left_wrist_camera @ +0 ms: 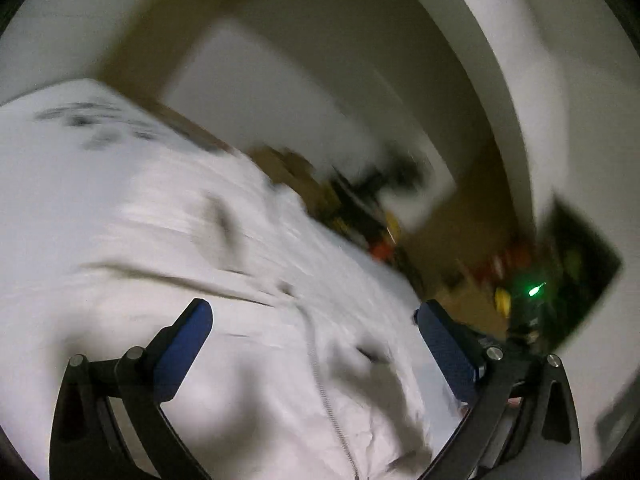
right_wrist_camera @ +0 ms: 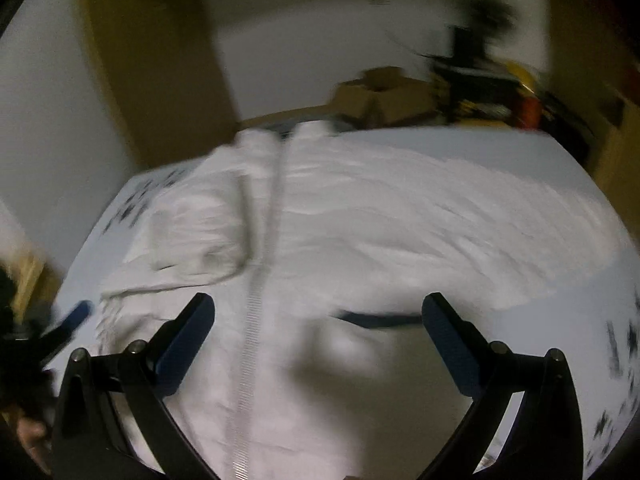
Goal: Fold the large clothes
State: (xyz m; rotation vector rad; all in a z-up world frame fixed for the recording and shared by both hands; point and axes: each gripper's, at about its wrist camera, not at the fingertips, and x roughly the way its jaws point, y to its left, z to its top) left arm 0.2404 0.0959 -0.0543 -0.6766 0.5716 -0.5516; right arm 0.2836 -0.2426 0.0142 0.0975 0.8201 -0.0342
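A large white zip-up garment (right_wrist_camera: pixel 360 216) lies spread over a white bed, its zipper (right_wrist_camera: pixel 256 296) running down the middle. It also shows in the left wrist view (left_wrist_camera: pixel 200 240), with the zipper (left_wrist_camera: pixel 332 404) near the bottom. My left gripper (left_wrist_camera: pixel 314 316) is open and empty just above the garment. My right gripper (right_wrist_camera: pixel 318 312) is open and empty over the garment's near part. The left gripper's blue fingertip (right_wrist_camera: pixel 78 314) shows at the left edge of the right wrist view. Both views are motion-blurred.
The bed sheet (right_wrist_camera: pixel 600 360) has dark star prints near its edges. Cardboard boxes (right_wrist_camera: pixel 380 96) and dark clutter (right_wrist_camera: pixel 480 76) stand beyond the bed's far side. A wooden door or panel (right_wrist_camera: pixel 160 60) is at the back left. A green light (left_wrist_camera: pixel 534 290) glows at right.
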